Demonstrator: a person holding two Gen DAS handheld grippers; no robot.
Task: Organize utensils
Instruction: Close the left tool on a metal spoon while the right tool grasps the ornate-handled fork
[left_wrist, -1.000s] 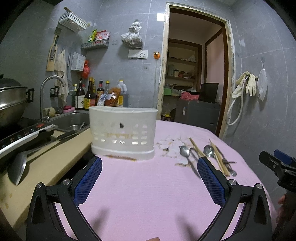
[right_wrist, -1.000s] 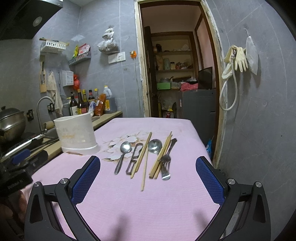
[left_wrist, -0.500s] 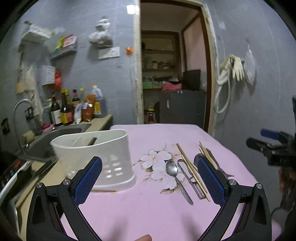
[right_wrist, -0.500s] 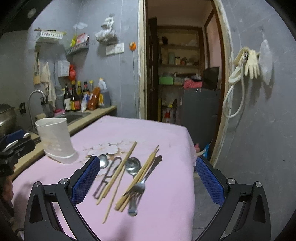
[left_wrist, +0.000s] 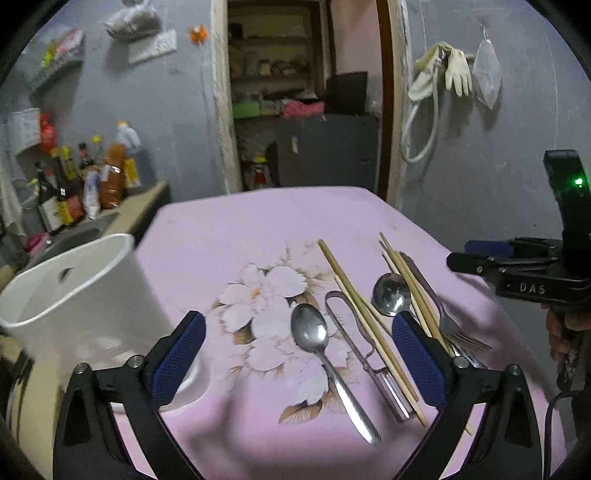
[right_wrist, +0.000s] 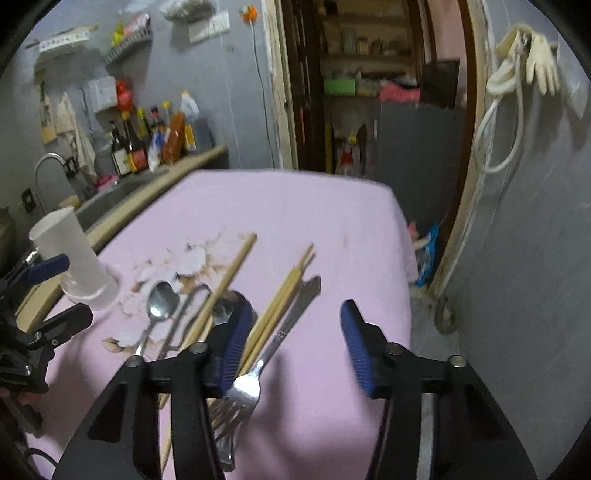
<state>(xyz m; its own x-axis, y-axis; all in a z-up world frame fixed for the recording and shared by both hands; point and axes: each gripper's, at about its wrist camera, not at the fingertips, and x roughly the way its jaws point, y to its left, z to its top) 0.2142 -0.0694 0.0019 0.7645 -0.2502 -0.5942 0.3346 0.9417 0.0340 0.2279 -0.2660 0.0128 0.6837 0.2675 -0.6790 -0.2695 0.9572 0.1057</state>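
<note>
Utensils lie spread on the pink cloth over the surface (left_wrist: 229, 229): a spoon (left_wrist: 314, 332) on the flower print, a metal peeler (left_wrist: 354, 343) just beside it, a chopstick (left_wrist: 354, 299) lying across the peeler, then a second spoon (left_wrist: 389, 295), more chopsticks (right_wrist: 284, 295) and a fork (right_wrist: 258, 365) bunched together. A white holder (left_wrist: 70, 302) stands upright at the left edge of the cloth, apart from the row. The left hand-held gripper (left_wrist: 299, 363) hangs over the first spoon and peeler, jaws wide and released, just narrowing slightly, nothing gripped. The right hand-held gripper (right_wrist: 293, 345) is above the fork and chopsticks, jaws half-closed after just narrowing, its pads (right_wrist: 356, 343) not pressing on anything; the fork sits near its left pad.
</note>
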